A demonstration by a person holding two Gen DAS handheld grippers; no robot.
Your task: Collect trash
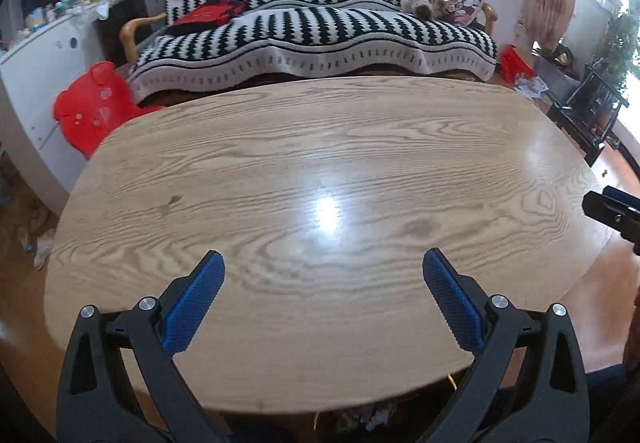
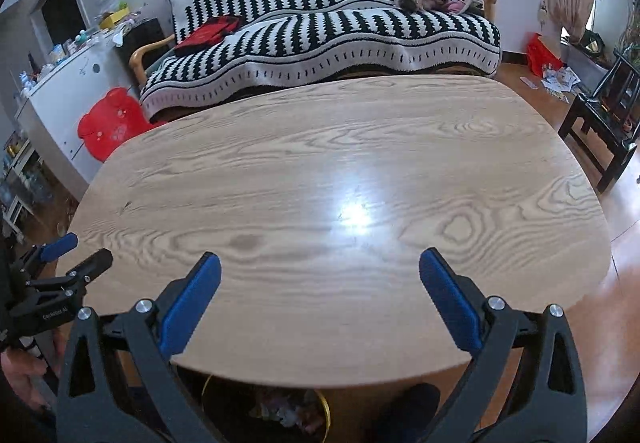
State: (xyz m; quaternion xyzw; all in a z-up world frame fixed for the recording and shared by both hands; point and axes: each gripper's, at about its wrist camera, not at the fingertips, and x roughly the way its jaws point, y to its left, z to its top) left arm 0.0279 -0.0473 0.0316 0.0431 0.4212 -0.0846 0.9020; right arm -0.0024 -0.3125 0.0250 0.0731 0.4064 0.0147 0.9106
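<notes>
My left gripper (image 1: 323,263) is open and empty, held over the near edge of an oval wooden table (image 1: 280,147). My right gripper (image 2: 320,263) is open and empty too, over the same table (image 2: 304,147). The left gripper also shows at the left edge of the right wrist view (image 2: 76,255), and the right gripper's tip shows at the right edge of the left wrist view (image 1: 612,207). Below the table's near edge a yellow-rimmed bin (image 2: 326,413) holds crumpled scraps (image 2: 288,411); it shows faintly in the left wrist view (image 1: 372,417). No trash shows on the tabletop.
A sofa with a black-and-white striped cover (image 1: 312,31) stands behind the table. A red stool (image 1: 92,103) and a white cabinet (image 1: 36,75) stand at the left. A dark chair (image 2: 608,119), a red bag (image 2: 542,55) and scattered papers (image 2: 560,79) are on the floor at the right.
</notes>
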